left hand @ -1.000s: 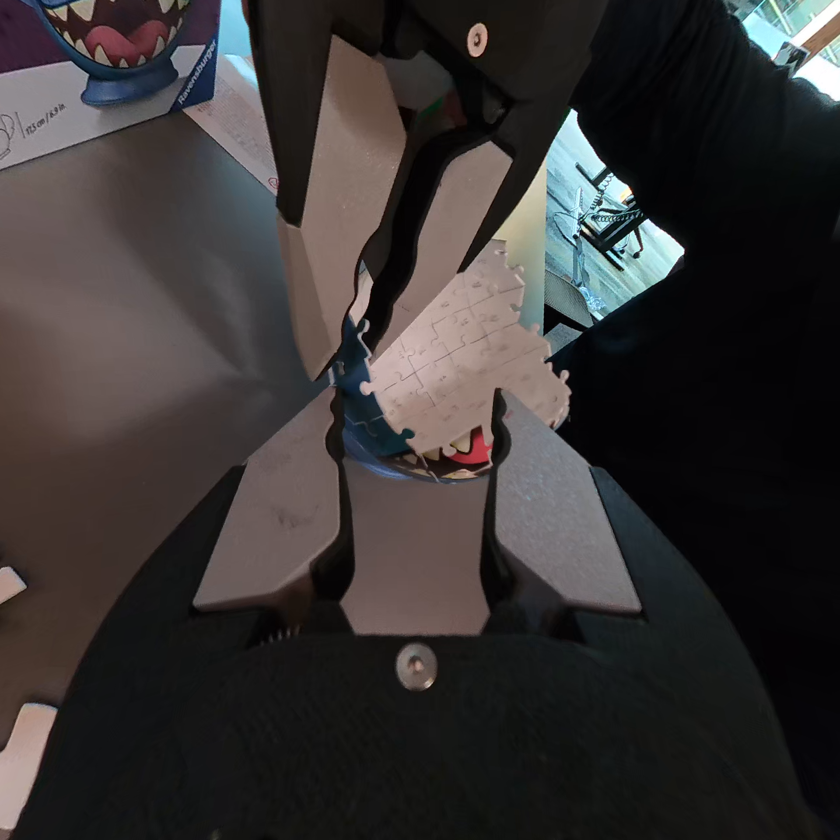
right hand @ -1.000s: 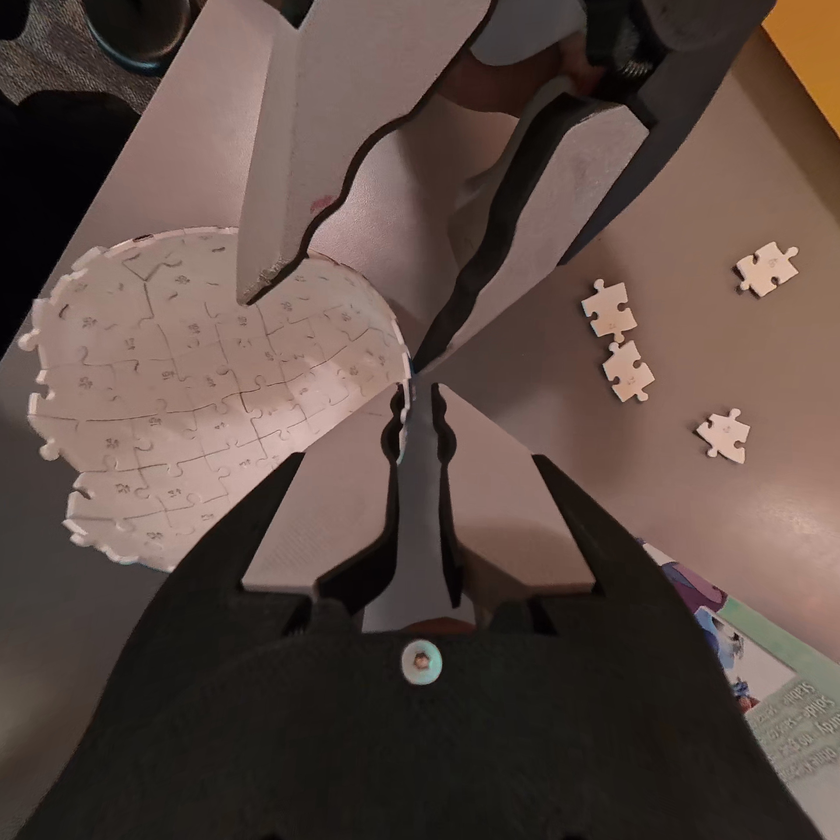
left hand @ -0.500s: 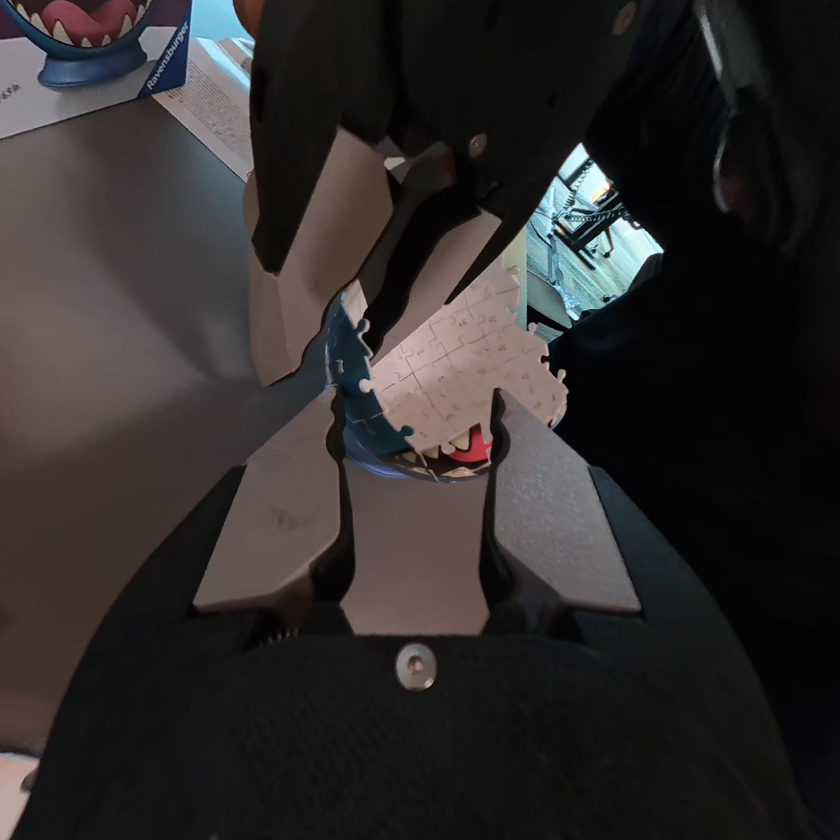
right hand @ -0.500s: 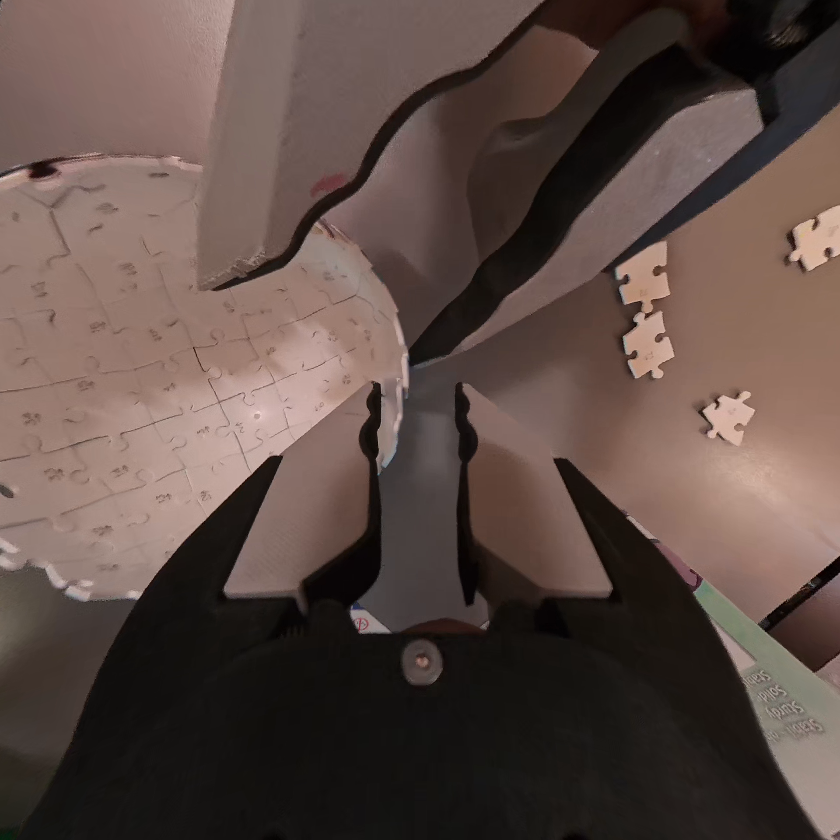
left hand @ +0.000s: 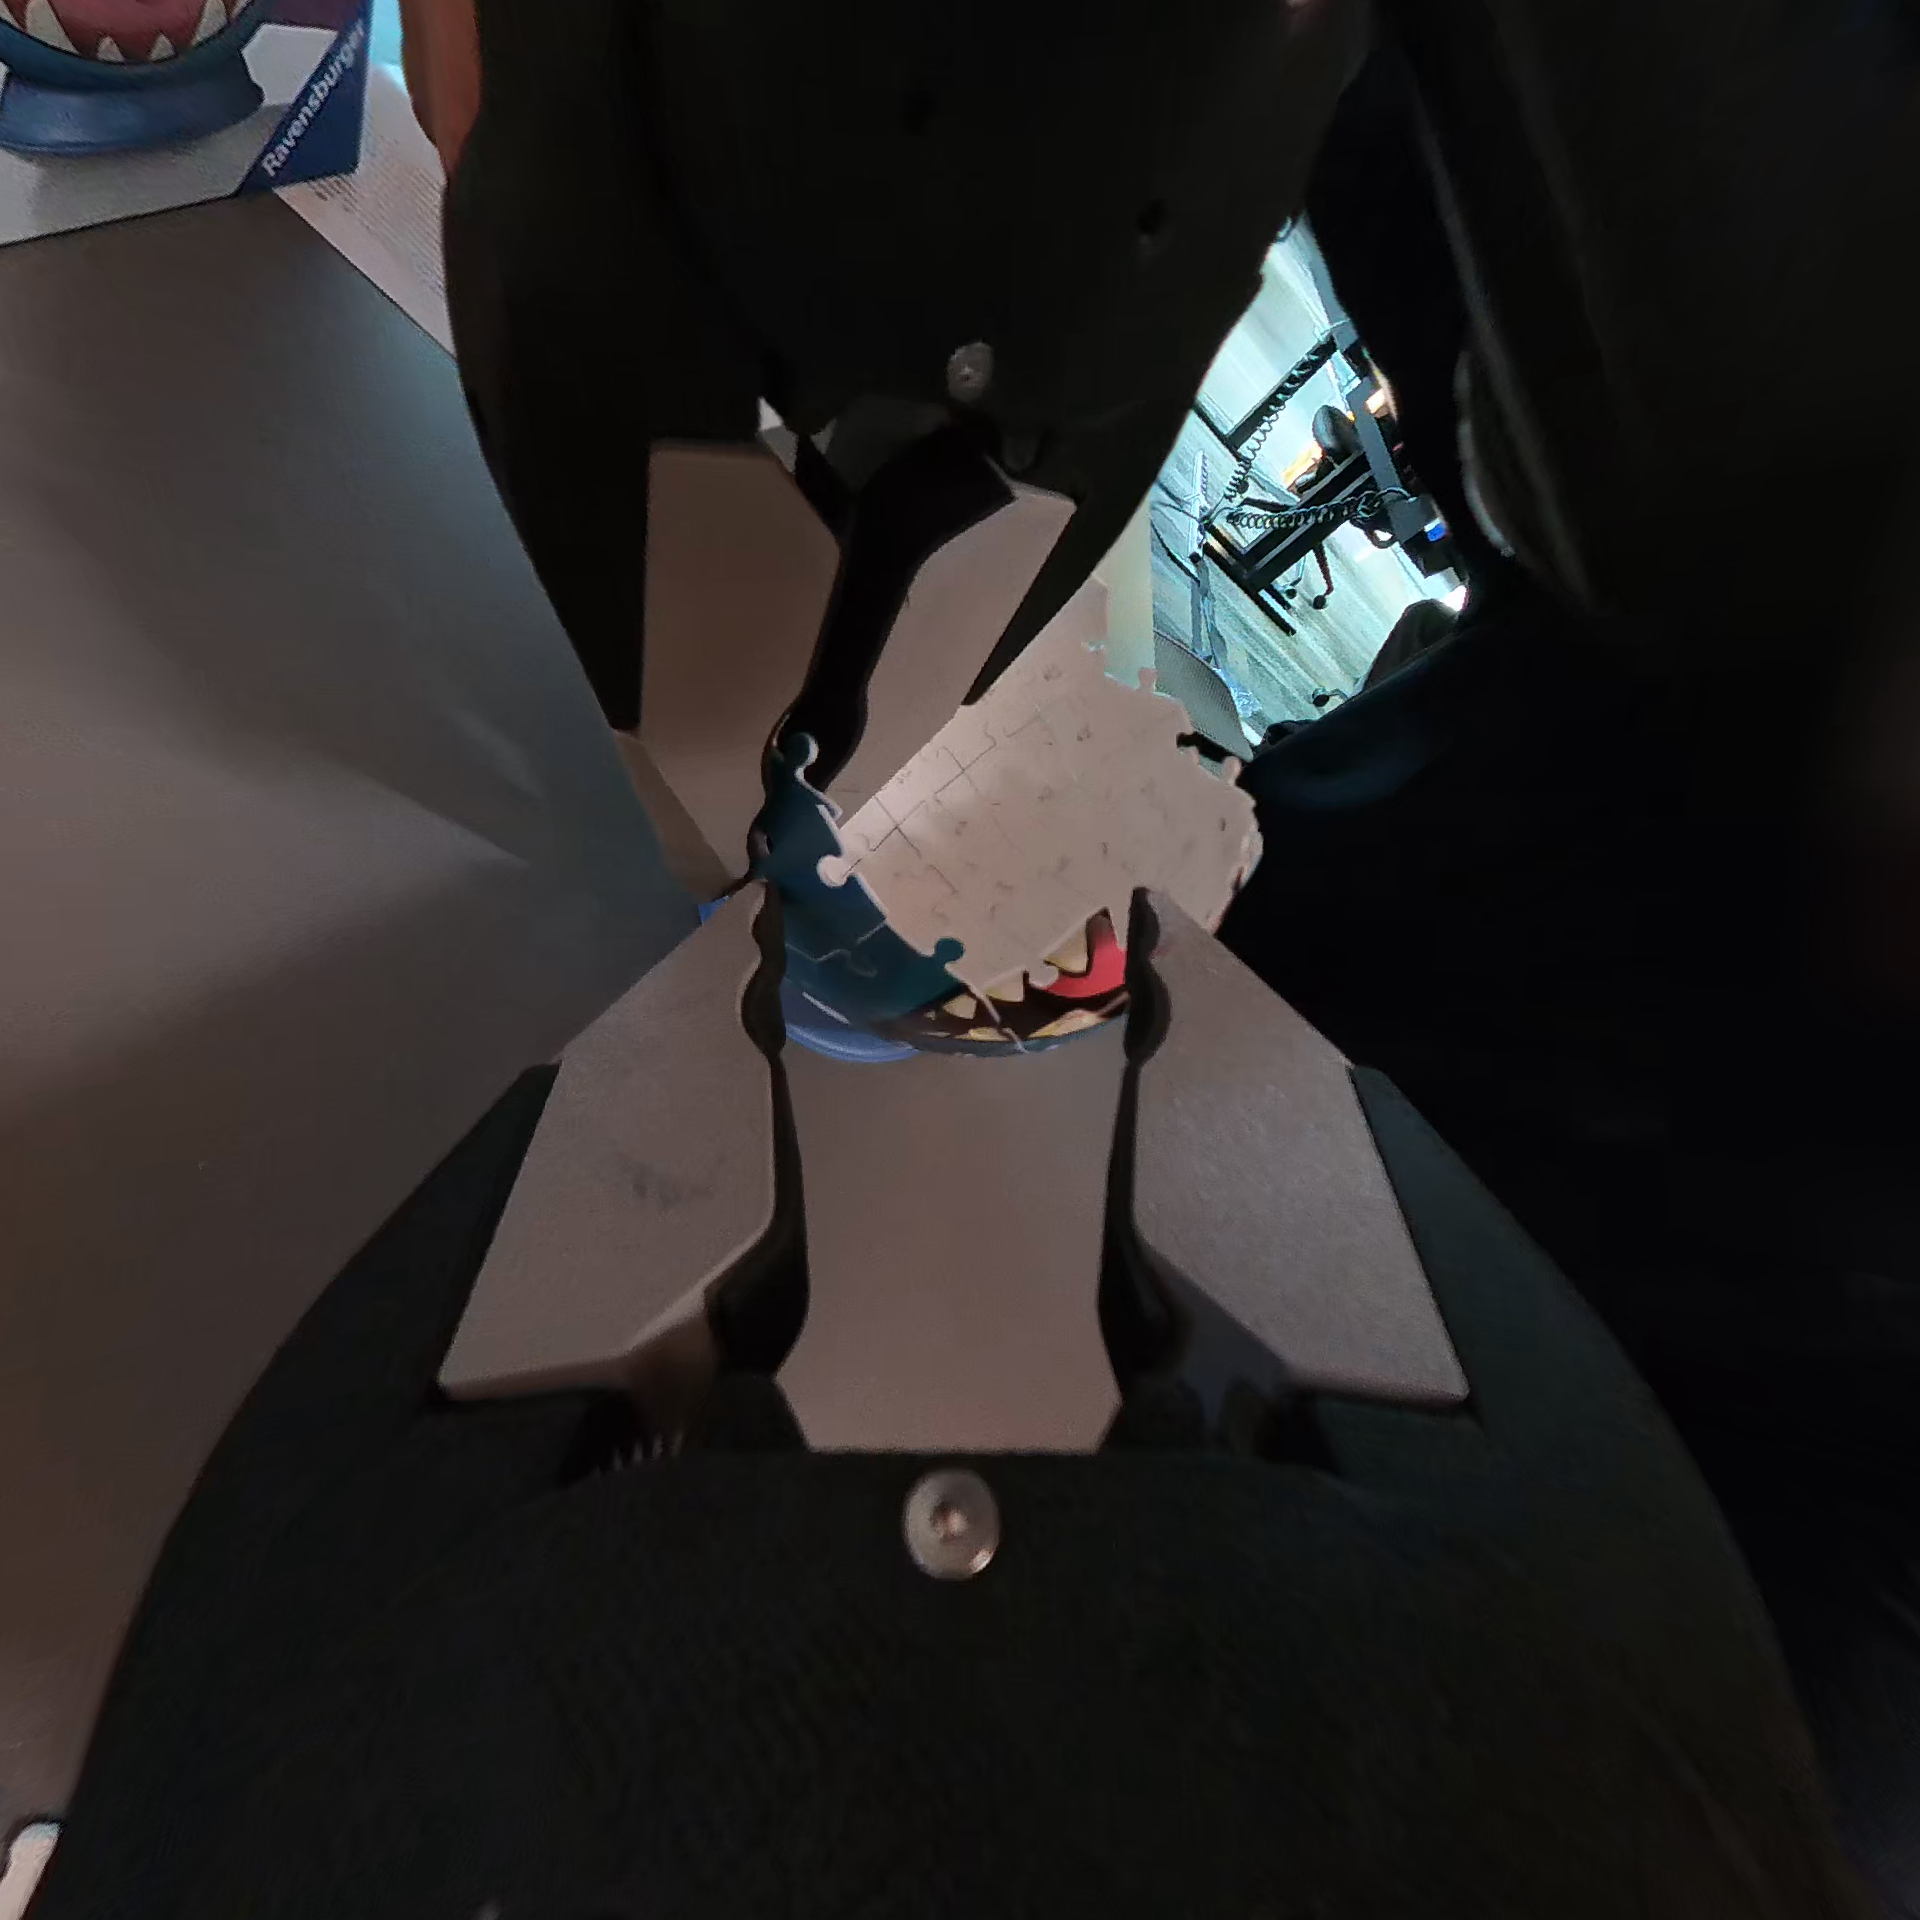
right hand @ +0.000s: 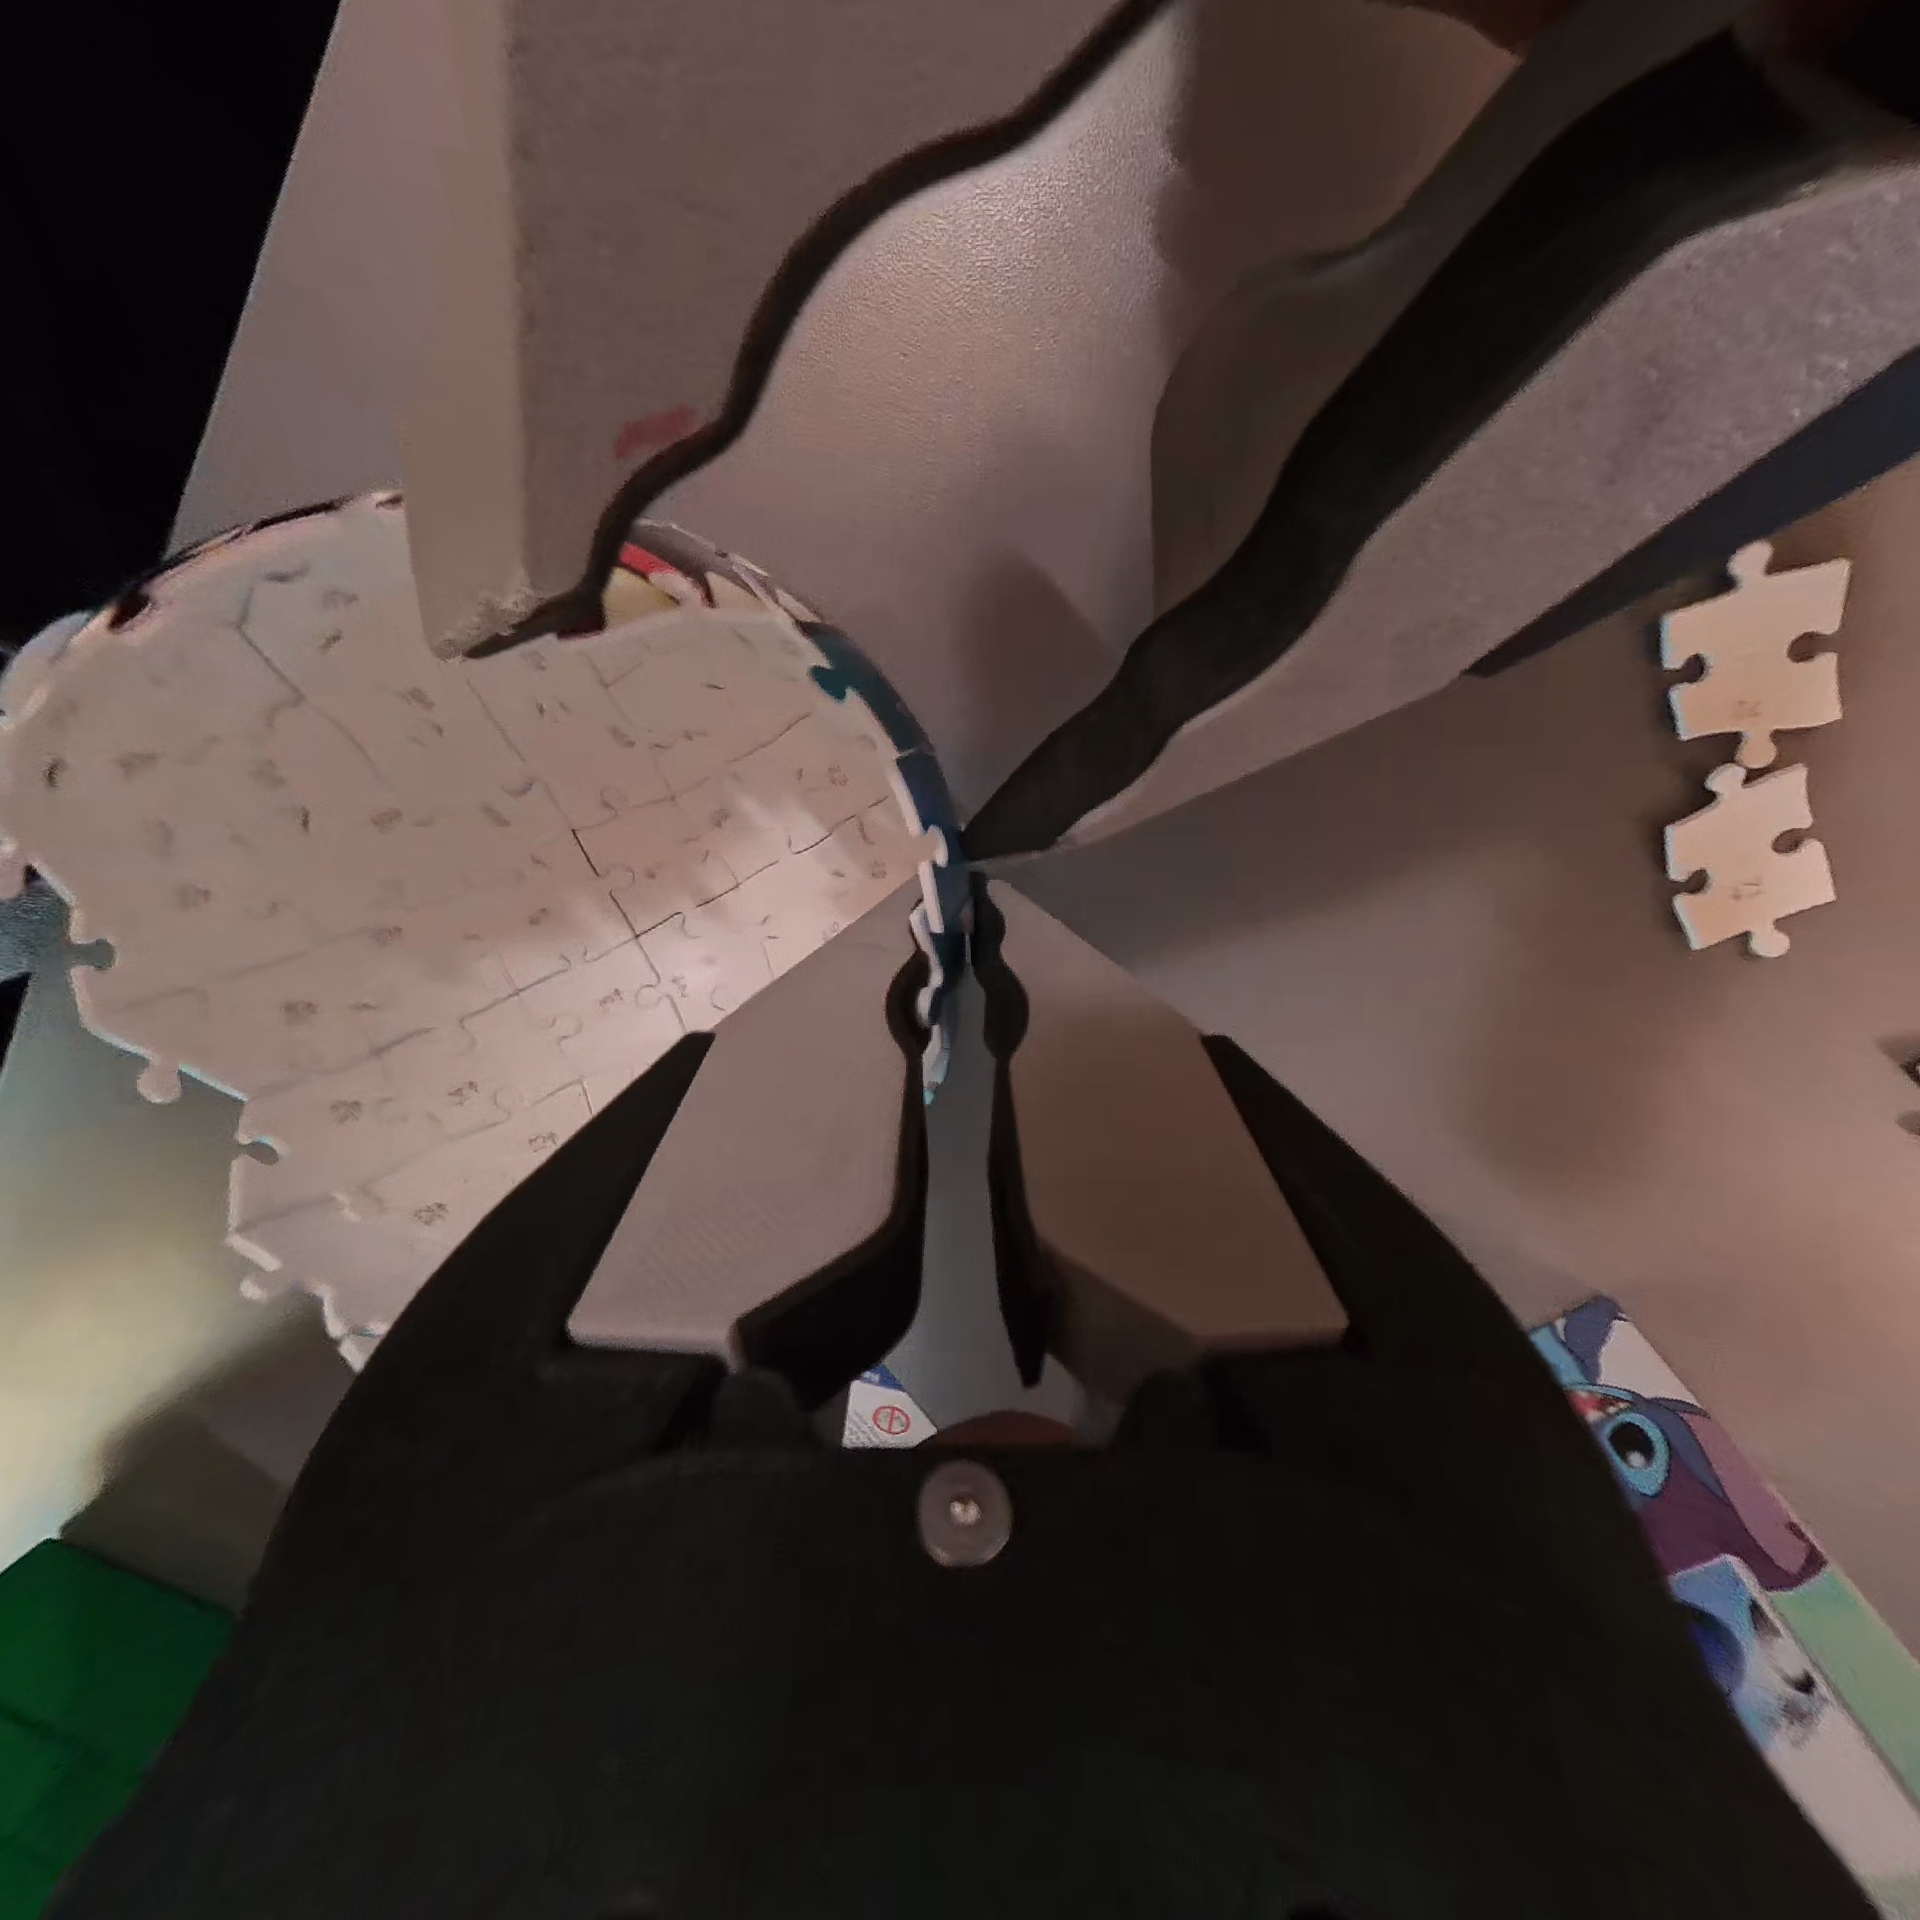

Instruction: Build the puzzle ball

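My right claw (right hand: 951,935) is pinched together on the rim of the shell (right hand: 436,831), the half-built ball with its white inner face toward that camera and a dark blue edge caught between my fingertips. My left claw (left hand: 951,961) stands apart, its fingers straddling the lower printed part of the shell (left hand: 1039,831) without, as far as I can tell, clamping it; the shell sits between the two claws, raised off the surface or at most resting on one edge. What worries me is the grip: I hold only a thin edge of snapped-together pieces, so a twist or a hard squeeze could pop a seam and shed part of the rim, and if the left claw closes crookedly it could crush the curve inward. Farther out, two loose pieces (right hand: 1751,758) lie face down on the grey-brown surface (right hand: 1403,987), well apart from the shell. The box (left hand: 187,114) sits at the far corner and a printed leaflet (right hand: 1704,1538) near my right side. Beyond the surface's edge I make out a bright room with dark desks (left hand: 1309,520).
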